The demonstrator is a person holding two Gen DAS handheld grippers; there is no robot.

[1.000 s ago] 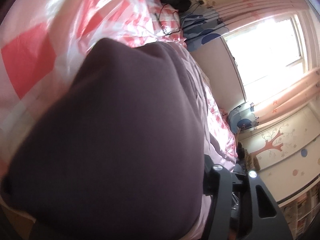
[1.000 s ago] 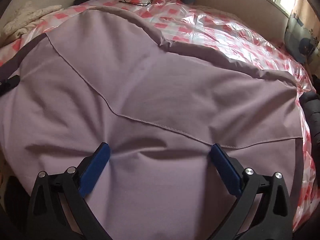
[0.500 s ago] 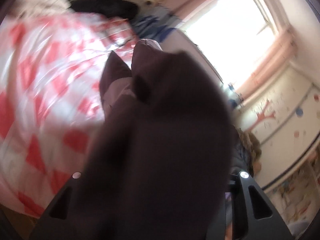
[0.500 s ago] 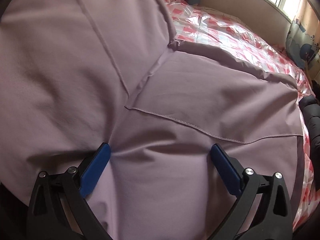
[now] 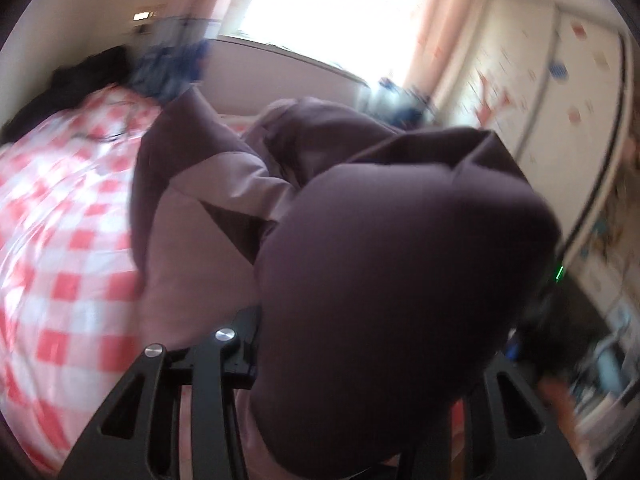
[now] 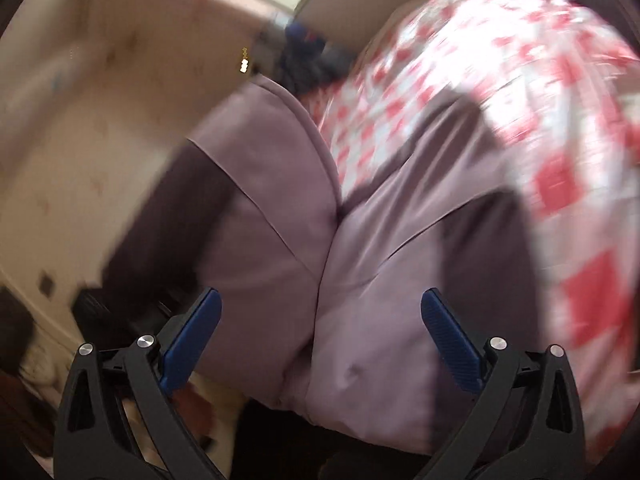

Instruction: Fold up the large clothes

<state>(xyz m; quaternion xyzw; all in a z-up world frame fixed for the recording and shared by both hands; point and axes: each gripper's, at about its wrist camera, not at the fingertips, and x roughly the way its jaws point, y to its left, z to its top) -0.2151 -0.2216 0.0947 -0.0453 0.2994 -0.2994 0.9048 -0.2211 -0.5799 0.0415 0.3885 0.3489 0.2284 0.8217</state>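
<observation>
Ahead of both tools: large mauve padded fabric garment [image 6: 360, 280], lifted off red-checked glossy bedcover [image 5: 60, 240].
Left gripper [image 5: 360, 380]: clamped on a garment fold.
Right gripper [image 6: 320, 332]: spread wide, cloth between; grip unconfirmed.
Progress: first fold underway; flattening and further folds remain.

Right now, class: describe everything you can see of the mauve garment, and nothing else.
The mauve garment is soft, matte woven cloth, pale purple with darker brown-purple panels and stitched seams. It is bunched and partly lifted off the red-and-white checked cover. A dark fold fills the left gripper; lighter cloth lies between the right gripper fingers, whose blue pads stand apart.
</observation>
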